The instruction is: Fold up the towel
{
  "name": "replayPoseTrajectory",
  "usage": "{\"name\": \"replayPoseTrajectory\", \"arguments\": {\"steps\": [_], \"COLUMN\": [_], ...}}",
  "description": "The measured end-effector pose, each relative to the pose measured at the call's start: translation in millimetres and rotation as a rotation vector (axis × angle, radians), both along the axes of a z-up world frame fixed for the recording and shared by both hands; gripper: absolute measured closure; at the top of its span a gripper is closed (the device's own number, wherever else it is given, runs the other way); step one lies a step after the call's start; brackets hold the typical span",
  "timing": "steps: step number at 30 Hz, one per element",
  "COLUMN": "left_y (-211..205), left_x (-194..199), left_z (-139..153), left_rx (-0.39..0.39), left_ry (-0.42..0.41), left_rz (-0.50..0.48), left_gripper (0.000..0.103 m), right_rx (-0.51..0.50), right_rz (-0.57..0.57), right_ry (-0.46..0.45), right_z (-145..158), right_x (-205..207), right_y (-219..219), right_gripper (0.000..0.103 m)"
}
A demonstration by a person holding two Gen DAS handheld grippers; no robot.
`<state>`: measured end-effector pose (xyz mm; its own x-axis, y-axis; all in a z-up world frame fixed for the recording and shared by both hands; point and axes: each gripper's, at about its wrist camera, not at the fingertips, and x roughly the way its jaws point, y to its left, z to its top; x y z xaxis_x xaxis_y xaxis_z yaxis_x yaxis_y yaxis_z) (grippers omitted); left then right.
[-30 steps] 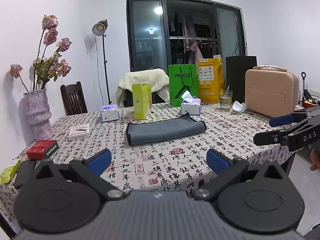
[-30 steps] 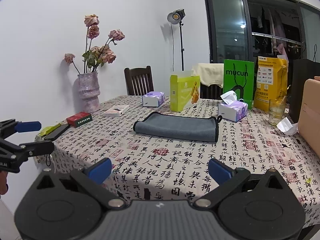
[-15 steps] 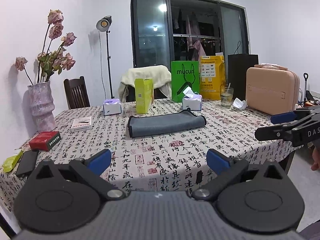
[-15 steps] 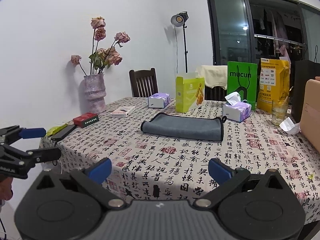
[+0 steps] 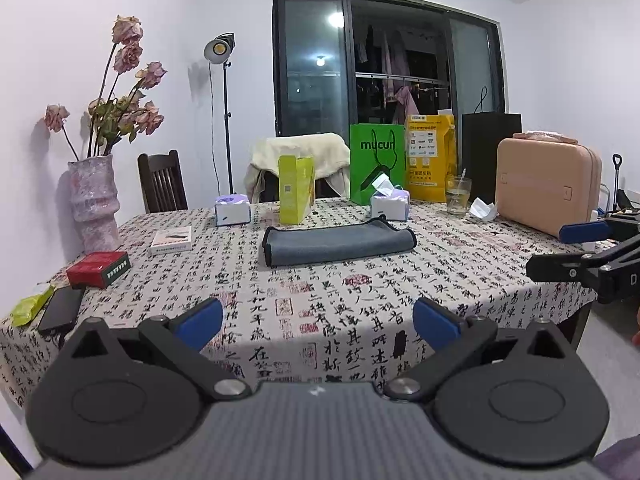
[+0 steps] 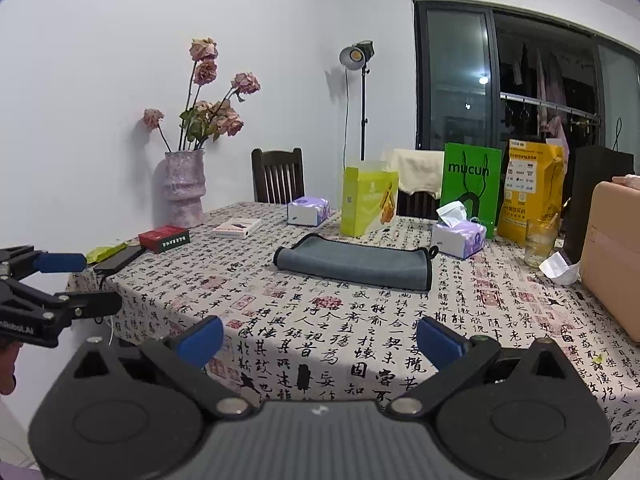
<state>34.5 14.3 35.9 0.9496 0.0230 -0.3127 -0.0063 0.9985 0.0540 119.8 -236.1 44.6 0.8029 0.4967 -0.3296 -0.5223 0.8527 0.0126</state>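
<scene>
Both grippers backing away from table since earlier frames; left gripper [image 5: 316,318] and right gripper [image 6: 320,340] spread wide, gripping nothing. Grey black-trimmed microfibre towel [image 5: 338,242] lying already folded mid-table on calligraphy-print tablecloth [image 5: 360,300]; likely soft, light, floppy, pinching corners best

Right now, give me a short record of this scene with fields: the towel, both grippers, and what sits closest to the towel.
towel: grey towel with black edging, folded flat on the calligraphy-print tablecloth
left gripper: open, empty, short of the table edge
right gripper: open, empty, short of the table edge
behind towel: yellow-green carton, purple tissue box
contact with towel: none
</scene>
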Motion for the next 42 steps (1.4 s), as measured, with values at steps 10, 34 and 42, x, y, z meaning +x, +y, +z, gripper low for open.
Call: {"name": "replayPoseTrajectory", "arguments": {"steps": [10,34,42], "left_y": [1.5,-7.2,-12.6], "left_x": [-9.8,-35.4,-37.9], "left_z": [-7.3,-17.4,-19.3], "left_rx": [-0.013,-0.088,-0.072], "left_ry": [0.014,0.039,0.036], "left_rz": [0.013,-0.015,-0.041], "left_gripper": [0.000,0.000,0.000], "right_rx": [0.012,0.085,0.068], "right_rz": [0.011,0.006,-0.007], "right_ry": [-0.002,0.056,0.039], "right_z": [-11.3,-38.9,-37.8], "right_x": [-18.2,-63.1,-65.3], "right_y": [0.5,3.9,3.5], "right_gripper": [0.000,0.000,0.000]}}
